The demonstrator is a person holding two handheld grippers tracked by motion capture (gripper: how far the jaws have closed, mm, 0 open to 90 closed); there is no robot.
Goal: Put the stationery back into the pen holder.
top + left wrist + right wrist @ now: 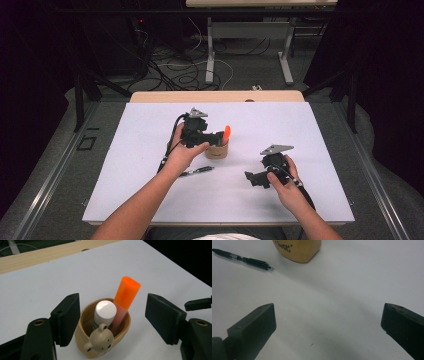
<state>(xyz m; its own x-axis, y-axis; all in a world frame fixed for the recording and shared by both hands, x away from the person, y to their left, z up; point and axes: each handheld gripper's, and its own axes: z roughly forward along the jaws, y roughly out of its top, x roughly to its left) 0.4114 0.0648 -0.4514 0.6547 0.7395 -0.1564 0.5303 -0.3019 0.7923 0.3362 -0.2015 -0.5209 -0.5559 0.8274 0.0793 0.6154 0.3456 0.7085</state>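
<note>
White work mat (150, 190) over wooden table, dark room behind, cables on floor beyond.

Left gripper (216, 136): poised at tan holder cup (217, 150) near mat centre; jaws spread wide, flanking cup rim, gripping nothing. Stance judged as just releasing or about to take an item.

Cup contents, left gripper view: orange highlighter (125, 301) upright, leaning against rim; white-capped tube (104, 313) just beside it, touching. Small bear figure (100, 342) on cup's near wall (82, 345).

Black pen (196, 171): flat on mat, outside cup, near left hand (182, 155). Judged next item for stowing.

Right gripper (253, 179): held low above mat, well apart from cup; jaws parted wide, empty. Aimed toward pen (243, 259) and cup base (298, 250), presumably readied for pickup.
</note>
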